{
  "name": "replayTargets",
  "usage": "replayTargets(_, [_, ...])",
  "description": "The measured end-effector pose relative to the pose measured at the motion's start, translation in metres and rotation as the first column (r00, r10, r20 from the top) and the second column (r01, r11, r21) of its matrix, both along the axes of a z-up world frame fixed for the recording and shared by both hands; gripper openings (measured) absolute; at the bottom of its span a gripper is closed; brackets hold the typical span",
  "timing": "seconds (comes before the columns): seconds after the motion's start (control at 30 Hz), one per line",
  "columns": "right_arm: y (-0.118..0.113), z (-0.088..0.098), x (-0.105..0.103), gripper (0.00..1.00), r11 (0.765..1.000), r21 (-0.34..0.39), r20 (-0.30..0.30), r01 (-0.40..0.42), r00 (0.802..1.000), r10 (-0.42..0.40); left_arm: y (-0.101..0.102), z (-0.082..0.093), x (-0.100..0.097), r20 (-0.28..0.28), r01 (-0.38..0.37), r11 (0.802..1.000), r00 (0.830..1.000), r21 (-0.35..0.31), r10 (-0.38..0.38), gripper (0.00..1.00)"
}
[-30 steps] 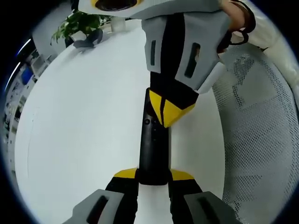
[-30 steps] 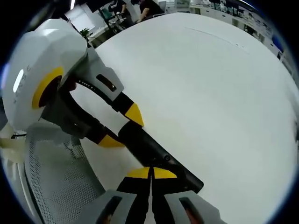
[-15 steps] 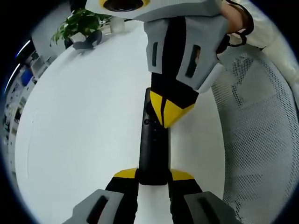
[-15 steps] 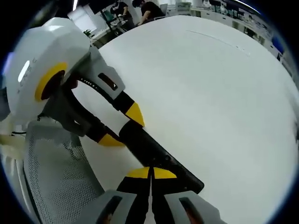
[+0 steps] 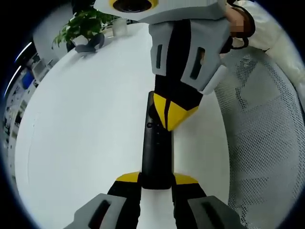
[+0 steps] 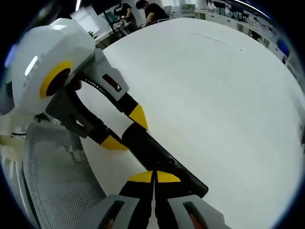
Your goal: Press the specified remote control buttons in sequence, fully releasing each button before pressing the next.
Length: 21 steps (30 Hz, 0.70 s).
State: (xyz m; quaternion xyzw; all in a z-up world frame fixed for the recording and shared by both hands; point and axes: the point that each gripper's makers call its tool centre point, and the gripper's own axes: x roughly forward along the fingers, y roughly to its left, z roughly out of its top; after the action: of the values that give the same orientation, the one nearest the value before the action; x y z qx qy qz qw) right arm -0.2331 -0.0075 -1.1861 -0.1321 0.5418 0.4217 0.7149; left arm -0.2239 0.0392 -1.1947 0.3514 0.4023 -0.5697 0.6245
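Observation:
A long black remote (image 5: 155,152) lies lengthwise on the white table (image 5: 86,124). My left gripper (image 5: 156,178) is shut on the remote's near end, one yellow tip on each side. My right gripper (image 5: 170,114) comes down from the top, shut, its yellow tips together over the remote's upper half, beside a small round button. In the right gripper view, the right gripper (image 6: 154,177) is shut with its tips over the remote (image 6: 162,160). The left gripper (image 6: 125,130) clamps the remote's far end. I cannot tell whether the tips touch the remote.
A white mesh chair (image 5: 259,133) stands close along the table's edge, also seen as the mesh chair (image 6: 57,176). A potted plant (image 5: 81,25) and a grey object (image 5: 90,42) sit at the table's far side. People sit beyond the far edge (image 6: 143,9). A sleeve (image 5: 267,28) shows at upper right.
Almost nothing. The right gripper's body has drifted slightly in both views; the remote and the left gripper's hold on it look the same.

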Motion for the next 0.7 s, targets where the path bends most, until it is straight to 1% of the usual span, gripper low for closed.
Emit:
replayTargets(0.13, [-0.0002, 0.0006, -0.0002, 0.0, 1.0, -0.004, 0.011, -0.002, 1.0, 0.002, -0.0002, -0.0002, 0.0001, 0.005, 0.009, 1.0, 1.0, -0.013, -0.009, 0.22])
replayTargets(0.33, [-0.001, 0.0011, 0.0, 0.0, 1.0, -0.011, 0.018, 0.005, 1.0, -0.004, -0.0002, 0.0006, -0.0005, 0.006, 0.002, 0.999, 1.0, -0.035, -0.001, 0.22])
replayTargets(0.47, [0.001, 0.0037, 0.001, 0.0, 1.0, 0.001, 0.022, 0.002, 1.0, -0.002, -0.0006, 0.0009, -0.0007, 0.005, 0.004, 0.999, 1.0, -0.034, -0.004, 0.22])
replayTargets(0.57, [0.0018, 0.0059, 0.0057, 0.0, 1.0, 0.008, 0.041, 0.008, 0.999, -0.008, -0.0012, 0.0004, -0.0002, 0.004, 0.007, 0.999, 1.0, -0.035, -0.007, 0.22])
replayTargets(0.7, [0.005, 0.007, 0.0085, 0.0, 1.0, 0.027, 0.039, 0.013, 0.999, -0.014, -0.0013, 0.0005, -0.0002, 0.004, 0.01, 0.999, 1.0, -0.039, -0.01, 0.22])
